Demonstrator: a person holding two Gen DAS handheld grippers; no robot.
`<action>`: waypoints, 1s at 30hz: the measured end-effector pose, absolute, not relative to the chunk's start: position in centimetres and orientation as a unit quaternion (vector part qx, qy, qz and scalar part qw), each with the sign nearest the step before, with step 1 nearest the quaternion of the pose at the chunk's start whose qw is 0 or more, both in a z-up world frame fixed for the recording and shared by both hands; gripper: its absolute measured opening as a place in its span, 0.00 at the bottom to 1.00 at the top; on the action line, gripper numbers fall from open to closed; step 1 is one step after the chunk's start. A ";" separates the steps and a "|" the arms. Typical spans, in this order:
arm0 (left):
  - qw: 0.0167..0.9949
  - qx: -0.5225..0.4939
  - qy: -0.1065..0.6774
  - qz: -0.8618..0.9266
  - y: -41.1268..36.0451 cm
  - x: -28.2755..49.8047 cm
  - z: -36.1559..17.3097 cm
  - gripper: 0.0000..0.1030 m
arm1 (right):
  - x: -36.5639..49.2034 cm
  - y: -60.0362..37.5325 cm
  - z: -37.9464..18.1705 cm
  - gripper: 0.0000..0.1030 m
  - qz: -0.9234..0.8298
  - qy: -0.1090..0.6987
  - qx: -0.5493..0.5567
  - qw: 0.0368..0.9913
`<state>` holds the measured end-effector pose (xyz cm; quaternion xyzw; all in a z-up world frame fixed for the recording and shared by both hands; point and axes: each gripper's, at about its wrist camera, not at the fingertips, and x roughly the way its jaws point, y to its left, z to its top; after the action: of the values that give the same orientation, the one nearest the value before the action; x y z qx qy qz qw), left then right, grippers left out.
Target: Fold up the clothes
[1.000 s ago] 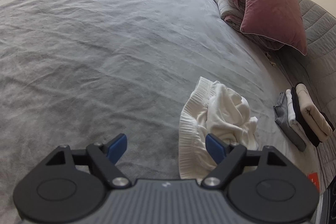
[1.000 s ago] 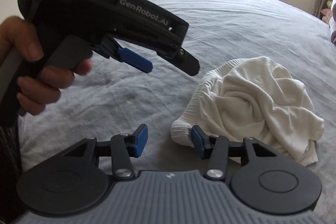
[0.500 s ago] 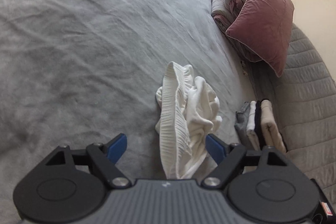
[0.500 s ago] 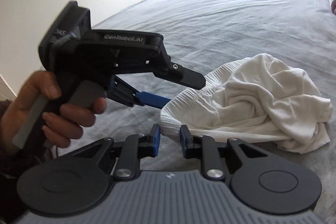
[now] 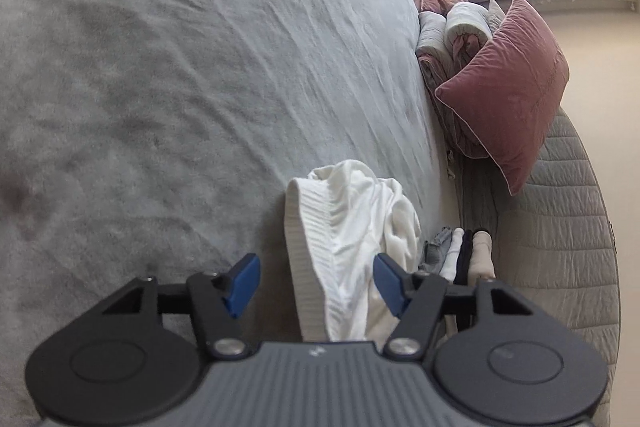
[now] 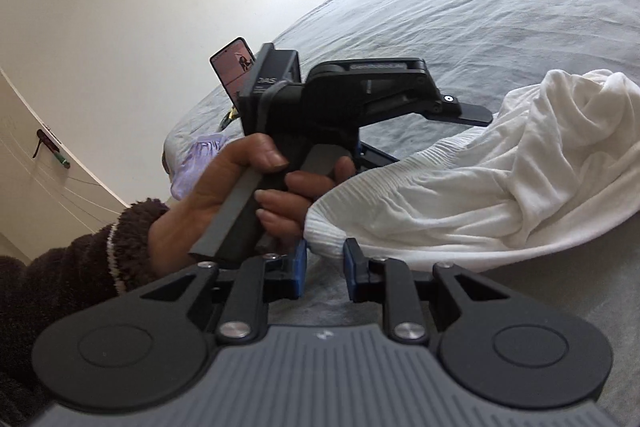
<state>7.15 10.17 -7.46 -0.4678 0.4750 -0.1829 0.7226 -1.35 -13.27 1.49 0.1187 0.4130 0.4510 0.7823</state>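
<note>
Grey bedsheet (image 5: 200, 67) fills the left wrist view from nine to twelve o'clock. At six o'clock the left gripper (image 5: 316, 283) stands wide apart, its blue pads straddling the crumpled white garment (image 5: 348, 239) without pinching it. Folded clothes (image 5: 460, 255) lie just beside the garment at four o'clock; a pink pillow (image 5: 508, 87) leans at two o'clock. In the right wrist view, a hand (image 6: 240, 195) grips the left tool's handle at nine o'clock, while the right gripper (image 6: 325, 269) is narrow, the garment's ribbed edge (image 6: 324, 231) at its tips; whether it clamps, I cannot tell.
</note>
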 end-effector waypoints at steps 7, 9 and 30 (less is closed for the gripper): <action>0.743 -0.476 0.451 -0.134 9.6 7.2 -7.4 0.04 | -1.7 -12.3 0.8 0.23 0.444 0.428 0.113 0.779; 0.767 -0.456 0.436 -0.116 9.7 6.9 -6.5 0.03 | -2.7 -12.5 1.0 0.23 0.444 0.431 0.109 0.778; 0.909 -0.227 0.351 0.017 19.0 6.2 0.0 0.03 | 1.0 -1.3 -2.1 0.23 0.504 0.470 0.153 0.708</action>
<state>6.17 19.00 0.02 -0.2266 0.3506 0.0175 0.9085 1.03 -1.25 -2.10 0.1533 0.4696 0.5040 0.7085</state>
